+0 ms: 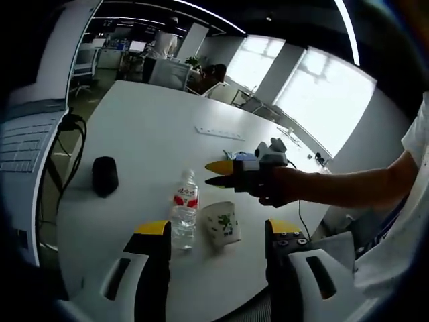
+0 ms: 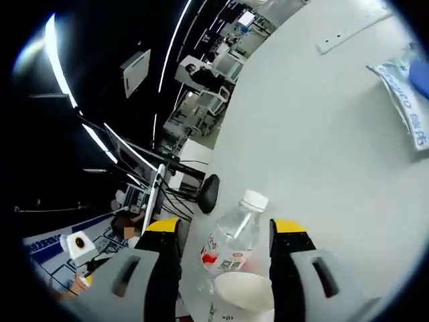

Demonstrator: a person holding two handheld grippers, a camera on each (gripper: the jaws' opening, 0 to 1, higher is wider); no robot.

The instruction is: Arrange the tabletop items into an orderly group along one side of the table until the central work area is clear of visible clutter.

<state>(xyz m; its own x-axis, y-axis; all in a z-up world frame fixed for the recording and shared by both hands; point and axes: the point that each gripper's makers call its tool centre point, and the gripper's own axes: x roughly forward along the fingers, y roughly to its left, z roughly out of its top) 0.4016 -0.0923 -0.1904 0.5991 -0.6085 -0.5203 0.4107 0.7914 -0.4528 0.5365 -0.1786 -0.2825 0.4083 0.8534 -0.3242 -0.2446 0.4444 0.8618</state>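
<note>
flanking water bottle [image 2: 234,243] and paper cup [image 2: 244,295], right gripper [image 2: 226,231] jaws apart

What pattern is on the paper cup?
White with green leaf prints; the cup shows best in the left gripper view, beside the bottle.

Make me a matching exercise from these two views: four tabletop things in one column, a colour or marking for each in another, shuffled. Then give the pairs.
Things:
1. water bottle
2. paper cup
3. computer mouse
4. power strip

Descriptions:
A. white with a green leaf print
B. plain black
C. long, flat and white
D. clear with a red label and white cap

Pairs: 1-D, 2-A, 3-B, 4-C
</note>
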